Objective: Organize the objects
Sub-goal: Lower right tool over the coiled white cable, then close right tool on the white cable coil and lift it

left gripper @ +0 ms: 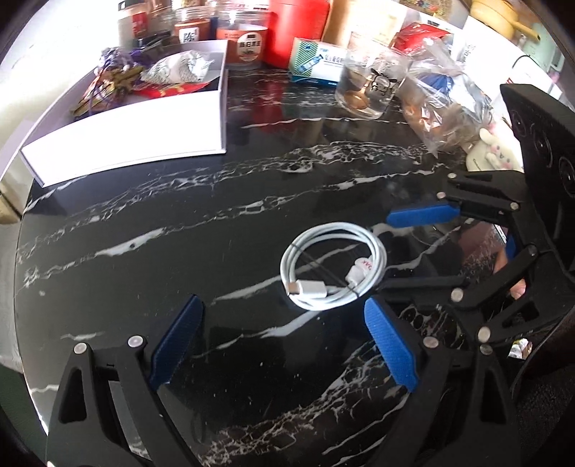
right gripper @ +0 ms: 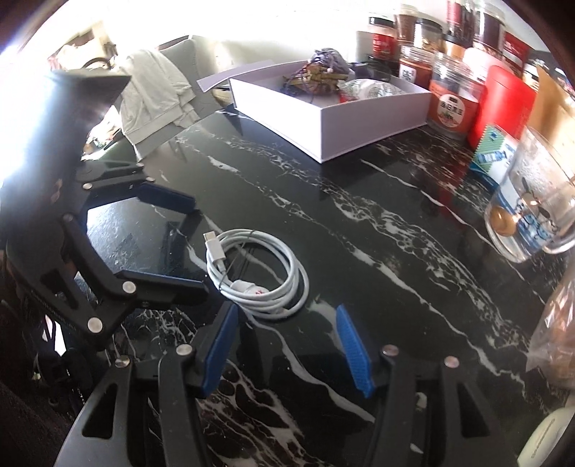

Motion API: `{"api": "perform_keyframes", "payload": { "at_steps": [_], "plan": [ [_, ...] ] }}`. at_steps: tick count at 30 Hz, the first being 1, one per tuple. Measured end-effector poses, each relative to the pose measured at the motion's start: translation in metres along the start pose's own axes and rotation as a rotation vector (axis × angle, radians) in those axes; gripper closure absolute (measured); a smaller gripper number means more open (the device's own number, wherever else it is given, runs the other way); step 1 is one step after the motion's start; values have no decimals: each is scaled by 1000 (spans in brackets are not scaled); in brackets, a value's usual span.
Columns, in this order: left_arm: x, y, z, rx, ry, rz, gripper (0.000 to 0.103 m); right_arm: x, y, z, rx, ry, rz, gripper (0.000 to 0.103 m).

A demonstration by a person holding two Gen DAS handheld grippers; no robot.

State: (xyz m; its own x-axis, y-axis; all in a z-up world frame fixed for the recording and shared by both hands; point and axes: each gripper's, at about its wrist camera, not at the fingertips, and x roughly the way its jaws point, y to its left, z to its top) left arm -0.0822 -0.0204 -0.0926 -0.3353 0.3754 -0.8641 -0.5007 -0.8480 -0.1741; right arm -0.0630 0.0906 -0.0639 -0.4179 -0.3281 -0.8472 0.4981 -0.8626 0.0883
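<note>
A coiled white USB cable [left gripper: 332, 266] lies on the black marble table [left gripper: 179, 222]; it also shows in the right wrist view [right gripper: 258, 273]. My left gripper [left gripper: 284, 309] is open and empty, just short of the coil. My right gripper [right gripper: 287, 316] is open and empty, close to the coil's near edge. In the left wrist view the right gripper [left gripper: 402, 251] sits to the right of the cable. In the right wrist view the left gripper [right gripper: 194, 244] sits to the cable's left. An open white box [left gripper: 136, 118] at the back left holds wrapped items; it also shows in the right wrist view [right gripper: 359, 118].
Jars and a red tin [left gripper: 298, 32] line the back edge. A blue-white carton [left gripper: 316, 64], a glass cup [left gripper: 366, 89] with a spoon, plastic bags [left gripper: 442, 104] and a plush toy [left gripper: 496, 151] crowd the right. A chair with cloth [right gripper: 151, 93] stands beyond the table.
</note>
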Motion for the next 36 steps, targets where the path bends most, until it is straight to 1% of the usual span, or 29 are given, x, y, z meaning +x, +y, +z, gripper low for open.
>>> {"api": "perform_keyframes", "payload": {
  "at_steps": [4,11,13,15,18,23,26,27,30,33,36],
  "plan": [
    [3,-3,4,42,3,-4,11,6,4,1,-48,-4,17,45],
    [12,-17,9,153,-6,16,12,12,8,3,-141,-14,-17,44],
    [13,-19,11,174,-20,8,17,12,7,3,-153,-25,-22,44],
    [12,-21,12,194,-26,12,35,12,3,3,-142,-34,-14,44],
    [12,-22,14,234,-24,5,42,12,0,4,-147,-47,-17,44],
    [12,-23,16,261,-35,-22,49,13,-3,5,-165,-68,-5,45],
    [11,-24,15,273,-43,-29,52,13,-3,5,-181,-82,11,50],
    [11,-22,15,267,-44,-33,53,13,-2,5,-188,-88,18,56],
    [11,-19,17,249,-45,-41,58,12,2,4,-217,-102,10,58],
    [11,-18,18,235,-41,-48,58,12,-1,3,-208,-107,17,60],
    [11,-21,18,241,-35,-28,58,11,1,3,-210,-108,7,61]
  ]
}}
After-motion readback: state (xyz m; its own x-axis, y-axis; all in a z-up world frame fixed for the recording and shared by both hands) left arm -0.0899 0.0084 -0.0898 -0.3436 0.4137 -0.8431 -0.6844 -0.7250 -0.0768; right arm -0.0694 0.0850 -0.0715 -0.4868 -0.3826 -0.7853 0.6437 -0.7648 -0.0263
